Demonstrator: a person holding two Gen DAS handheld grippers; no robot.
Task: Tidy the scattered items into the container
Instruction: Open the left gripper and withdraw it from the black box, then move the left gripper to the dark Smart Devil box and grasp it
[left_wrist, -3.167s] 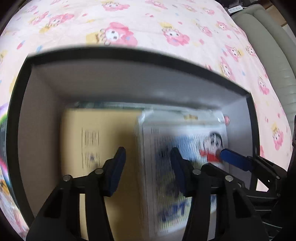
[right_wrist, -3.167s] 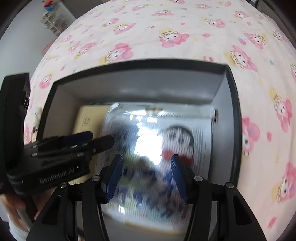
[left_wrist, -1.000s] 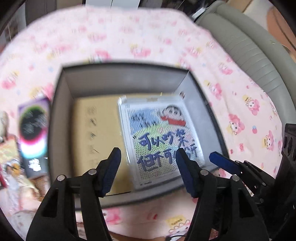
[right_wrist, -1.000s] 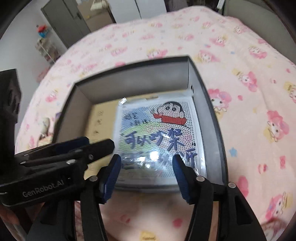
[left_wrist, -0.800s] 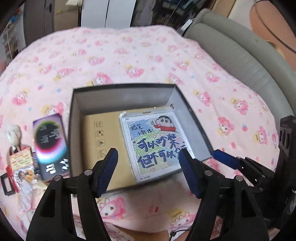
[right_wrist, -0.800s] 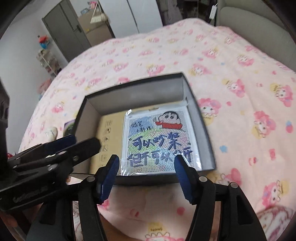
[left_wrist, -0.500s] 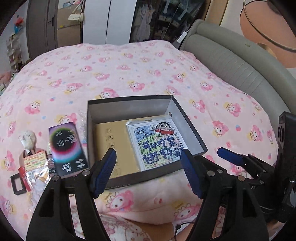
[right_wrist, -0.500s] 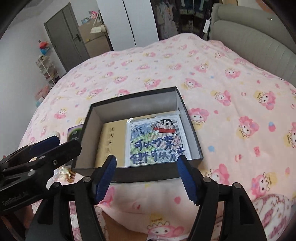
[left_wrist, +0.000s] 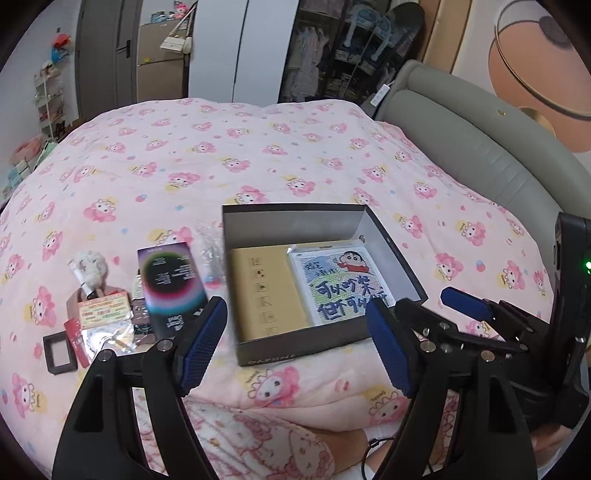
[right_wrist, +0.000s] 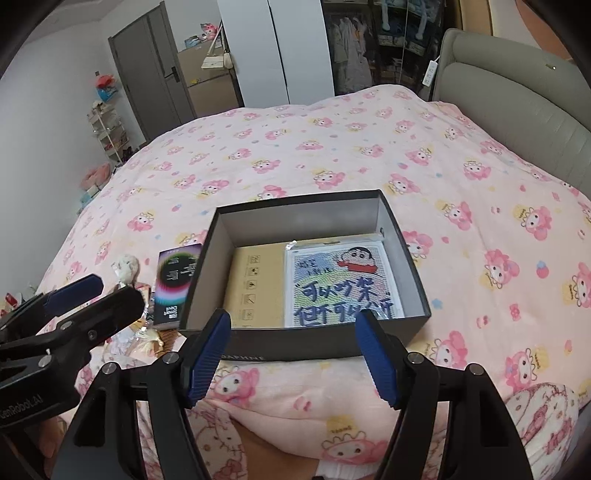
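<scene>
Two items already lie flat in the dark grey shoebox (right_wrist: 413, 280), side by side so they share its floor: a tan flat box (right_wrist: 255, 288) on the left and a bagged cartoon bead picture (right_wrist: 340, 284) on the right, its far edge near the right wall. Several things are not yet in, clustered on the bed just left of the shoebox: a dark booklet with a rainbow ring (left_wrist: 170, 284), a crinkled clear packet (left_wrist: 211, 254), a small plush figure on a card (left_wrist: 92, 280), a little square frame (left_wrist: 59, 354) and some sachets I cannot identify. The left gripper (left_wrist: 291, 350) and right gripper (right_wrist: 291, 354) hover above the near edge of the bed, jaws apart and holding nothing, likely poised to pick the next item. The bed carries a soft pink quilt (right_wrist: 332, 155) printed with cartoon faces, which may let flat items sink; a grey padded headboard (left_wrist: 480, 140) curves along the right, with wardrobe doors and a cluttered clothes rack beyond.
</scene>
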